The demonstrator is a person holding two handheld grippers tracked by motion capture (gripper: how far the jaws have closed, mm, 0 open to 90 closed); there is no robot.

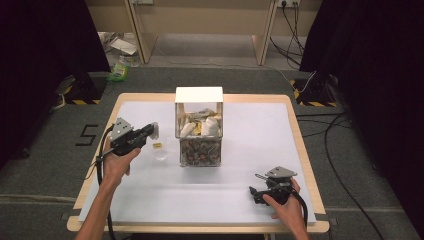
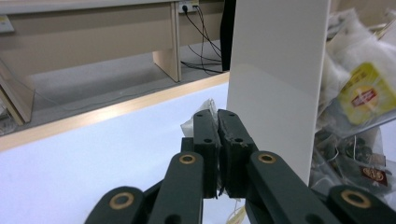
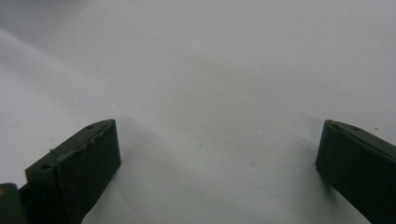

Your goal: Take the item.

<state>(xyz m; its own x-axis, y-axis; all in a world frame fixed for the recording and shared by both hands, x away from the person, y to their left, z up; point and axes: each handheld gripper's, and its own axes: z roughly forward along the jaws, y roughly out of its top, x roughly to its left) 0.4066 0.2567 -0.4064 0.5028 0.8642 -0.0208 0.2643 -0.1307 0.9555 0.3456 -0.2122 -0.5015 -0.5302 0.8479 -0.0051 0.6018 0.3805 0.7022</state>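
Clearly, the left gripper (image 1: 153,131) is clamped shut on a tea bag (image 2: 201,111), whose white paper corner peeks past the pads, above a clear cup (image 1: 161,150) just left of the box (image 1: 199,127) at mid-desk. Such a sachet is probably very light, limp and tearable; it is best pinched at a flat edge or the tag, gently. The right gripper (image 1: 257,192) rests near the desk's front right corner, jaws wide apart, holding nothing.
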